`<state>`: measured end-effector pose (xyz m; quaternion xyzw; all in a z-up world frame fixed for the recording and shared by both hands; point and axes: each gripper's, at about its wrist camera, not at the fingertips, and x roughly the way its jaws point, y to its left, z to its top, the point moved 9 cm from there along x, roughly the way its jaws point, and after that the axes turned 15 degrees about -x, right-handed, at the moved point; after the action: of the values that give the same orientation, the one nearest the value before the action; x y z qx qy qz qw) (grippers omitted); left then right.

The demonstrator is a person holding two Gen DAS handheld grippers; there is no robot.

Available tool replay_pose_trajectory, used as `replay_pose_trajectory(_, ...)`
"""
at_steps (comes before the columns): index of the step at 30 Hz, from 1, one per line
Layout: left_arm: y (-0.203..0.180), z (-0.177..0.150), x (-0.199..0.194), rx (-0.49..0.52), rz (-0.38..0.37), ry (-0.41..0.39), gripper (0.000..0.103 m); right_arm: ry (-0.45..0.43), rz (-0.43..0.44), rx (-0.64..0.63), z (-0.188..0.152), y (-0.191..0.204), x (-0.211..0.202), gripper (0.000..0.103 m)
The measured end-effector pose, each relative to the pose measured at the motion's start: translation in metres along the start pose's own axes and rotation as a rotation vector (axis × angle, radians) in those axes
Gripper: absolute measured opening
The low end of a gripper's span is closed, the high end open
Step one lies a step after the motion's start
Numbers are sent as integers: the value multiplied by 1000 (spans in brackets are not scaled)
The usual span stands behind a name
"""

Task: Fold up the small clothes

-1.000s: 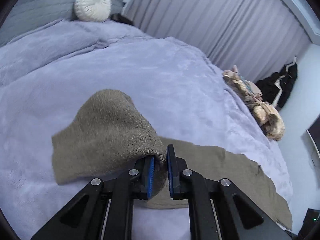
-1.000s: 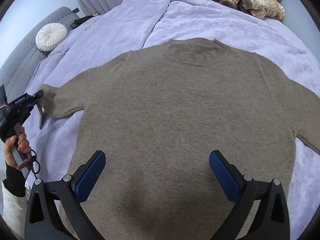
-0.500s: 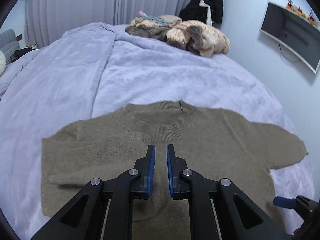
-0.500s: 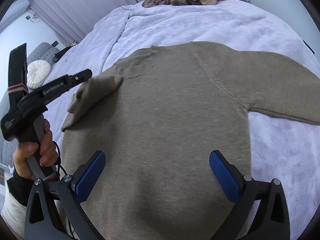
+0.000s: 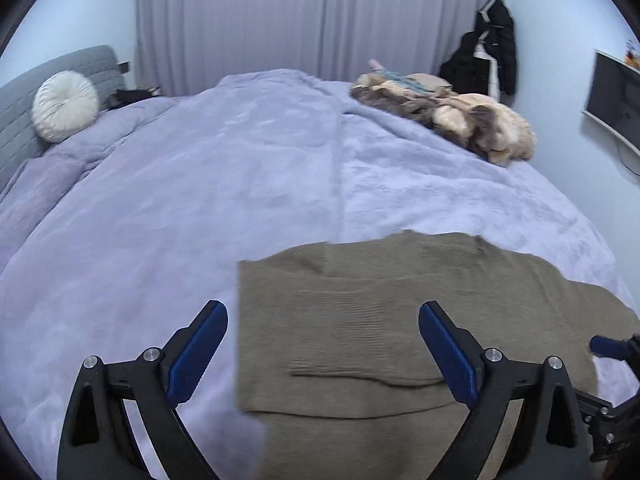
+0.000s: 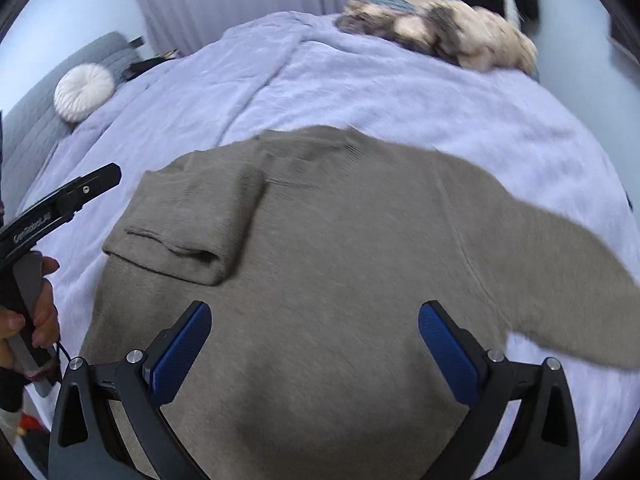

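Note:
A taupe knit sweater [image 6: 340, 248] lies flat on the lavender bed, neck away from me. Its left sleeve [image 6: 184, 224] is folded in across the chest; it also shows in the left wrist view [image 5: 352, 320]. The right sleeve [image 6: 560, 264] stretches out flat to the right. My left gripper [image 5: 322, 356] is open and empty above the sweater's left edge; its body shows in the right wrist view [image 6: 64, 204]. My right gripper [image 6: 314, 354] is open and empty above the sweater's lower body.
The lavender blanket [image 5: 200, 200] covers the bed. A pile of clothes [image 5: 448, 120] lies at the far right corner. A round white cushion [image 5: 66, 106] leans on the grey headboard. Black coats [image 5: 490, 56] hang by the curtain; a wall screen [image 5: 616, 96] is at right.
My left gripper carried the left sleeve across the chest, let it go and opened wide. The right gripper stayed open and shifted its view slightly toward the sweater's right side.

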<state>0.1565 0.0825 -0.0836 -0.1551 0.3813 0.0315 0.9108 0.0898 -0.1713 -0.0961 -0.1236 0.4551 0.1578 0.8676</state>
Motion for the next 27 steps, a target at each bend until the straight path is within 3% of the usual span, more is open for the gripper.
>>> replay_pose_trajectory(2, 45, -3, 18, -71, 84, 66, 97, -18, -33, -160, 30, 36, 12, 103)
replay_pose_trajectory(5, 88, -16, 37, -189, 93, 142, 97, -13, -80, -379, 61, 91, 45, 100)
replay_pose_trajectory(7, 101, -28, 50, -209, 115, 192, 97, 17, -109, -495, 68, 118, 71, 95)
replay_pose_trajectory(8, 102, -32, 54, -203, 120, 205, 97, 37, -139, -545, 70, 126, 84, 83)
replay_pose_trajectory(9, 101, -37, 58, -193, 121, 212, 97, 56, -177, -577, 71, 129, 95, 58)
replay_pose_trajectory(10, 101, -39, 61, -182, 124, 212, 97, 74, -194, -585, 72, 128, 104, 44)
replay_pose_trajectory(11, 99, -41, 62, -173, 128, 209, 97, 85, -175, -550, 75, 124, 111, 18)
replay_pose_trajectory(12, 97, -42, 63, -167, 128, 207, 97, 80, -149, -469, 78, 113, 111, 13)
replay_pose_trajectory(16, 93, -43, 69, -160, 120, 214, 97, -27, -26, -12, 79, 33, 85, 13)
replay_pose_trajectory(19, 92, -38, 68, -150, 104, 234, 97, -72, 66, 340, 46, -38, 76, 13)
replay_pose_trajectory(20, 90, -35, 69, -144, 96, 243, 97, -74, 103, 433, 31, -57, 76, 18)
replay_pose_trajectory(22, 81, -23, 79, -138, 66, 265, 97, -66, 190, 546, 7, -76, 81, 22)
replay_pose_trajectory(24, 66, -14, 95, -132, 20, 321, 97, -69, 229, 598, -12, -85, 83, 63)
replay_pose_trajectory(27, 49, -5, 125, -106, 23, 389, 97, -135, 317, 668, -21, -84, 77, 68)
